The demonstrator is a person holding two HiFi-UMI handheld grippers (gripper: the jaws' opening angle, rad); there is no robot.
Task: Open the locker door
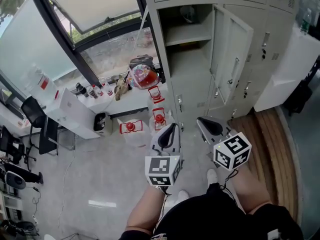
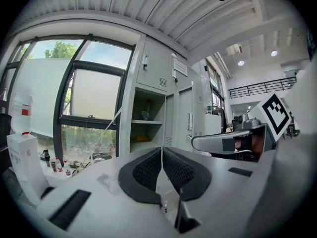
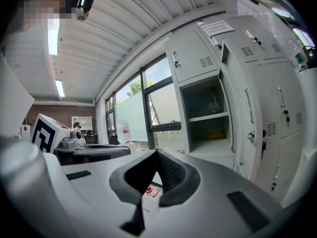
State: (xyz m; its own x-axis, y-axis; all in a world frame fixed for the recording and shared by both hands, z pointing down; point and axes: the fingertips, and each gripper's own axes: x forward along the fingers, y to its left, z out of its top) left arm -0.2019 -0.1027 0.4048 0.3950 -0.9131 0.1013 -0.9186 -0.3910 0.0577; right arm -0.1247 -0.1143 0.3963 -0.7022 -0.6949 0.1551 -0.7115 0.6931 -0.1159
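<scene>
The tall locker door (image 1: 232, 49) stands open, long axis upright, free edge pointing into the room. Left gripper (image 1: 170, 133) and right gripper (image 1: 207, 126) are clenched, empty.

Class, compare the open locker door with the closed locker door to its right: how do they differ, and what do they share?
The open locker door stands swung out from the cabinet; the closed locker door lies flush with it. The open locker door exposes a shelf inside; the closed locker door hides its inside. Both are tall, pale grey panels.
</scene>
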